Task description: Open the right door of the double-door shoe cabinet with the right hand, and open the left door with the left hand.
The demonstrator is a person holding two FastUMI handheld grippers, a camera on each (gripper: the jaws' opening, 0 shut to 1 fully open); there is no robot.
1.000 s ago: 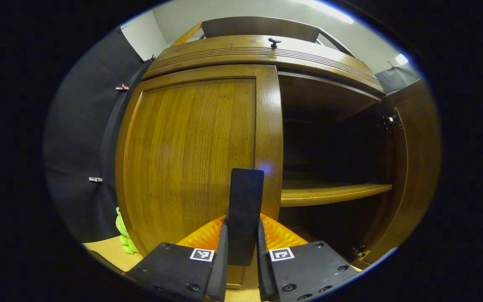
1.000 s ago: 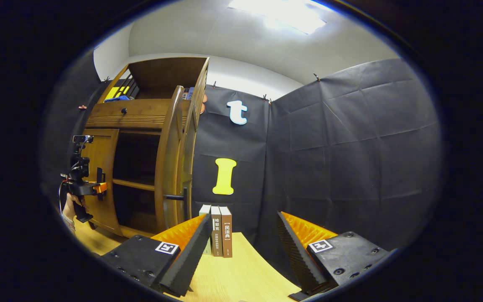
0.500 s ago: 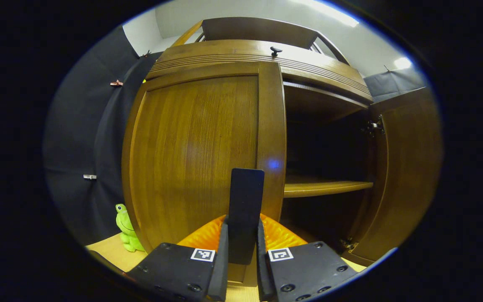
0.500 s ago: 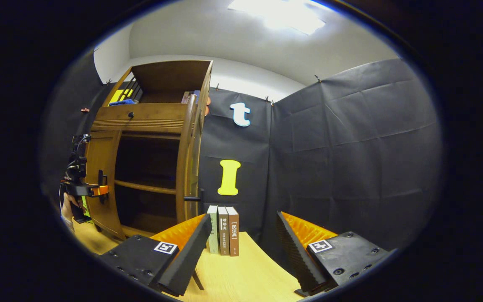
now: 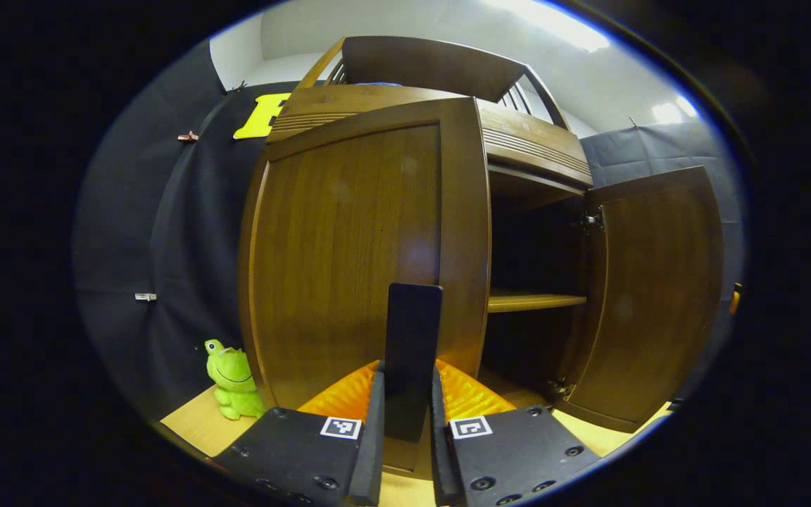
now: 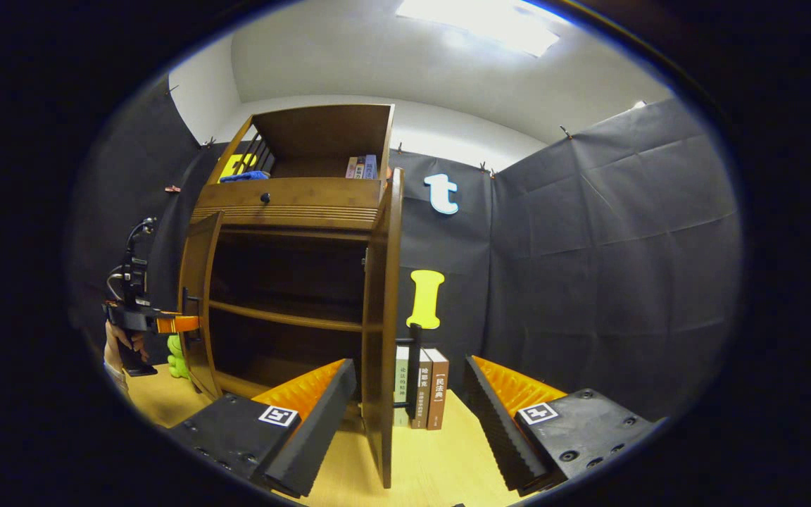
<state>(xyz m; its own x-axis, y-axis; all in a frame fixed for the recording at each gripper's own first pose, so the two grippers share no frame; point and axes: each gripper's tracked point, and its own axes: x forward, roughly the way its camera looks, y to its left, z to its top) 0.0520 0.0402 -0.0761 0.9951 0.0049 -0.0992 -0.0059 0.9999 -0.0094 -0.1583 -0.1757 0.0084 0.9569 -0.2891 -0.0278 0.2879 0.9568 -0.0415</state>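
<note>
The wooden shoe cabinet (image 5: 511, 141) has both doors swung outward. My left gripper (image 5: 407, 384) is shut on the dark upright handle (image 5: 412, 324) of the left door (image 5: 349, 253), which stands partly open. The right door (image 5: 652, 296) stands wide open. In the right gripper view my right gripper (image 6: 409, 366) is open, and the right door (image 6: 381, 317) is seen edge-on between its fingers with its handle (image 6: 414, 370) beside it; neither finger touches it. There the left gripper (image 6: 159, 322), held by a hand (image 6: 120, 345), grips the left door (image 6: 198, 296).
Inside the cabinet a shelf (image 5: 532, 301) crosses a dark interior. A green frog toy (image 5: 233, 377) sits on the wooden tabletop (image 5: 187, 422) left of the cabinet. Three books (image 6: 423, 387) stand against the booth wall right of the cabinet. More books (image 6: 360, 166) sit on top.
The left door has swung further outward with my left gripper on its handle. The right gripper has shifted, so the open right door now shows edge-on between its fingers.
</note>
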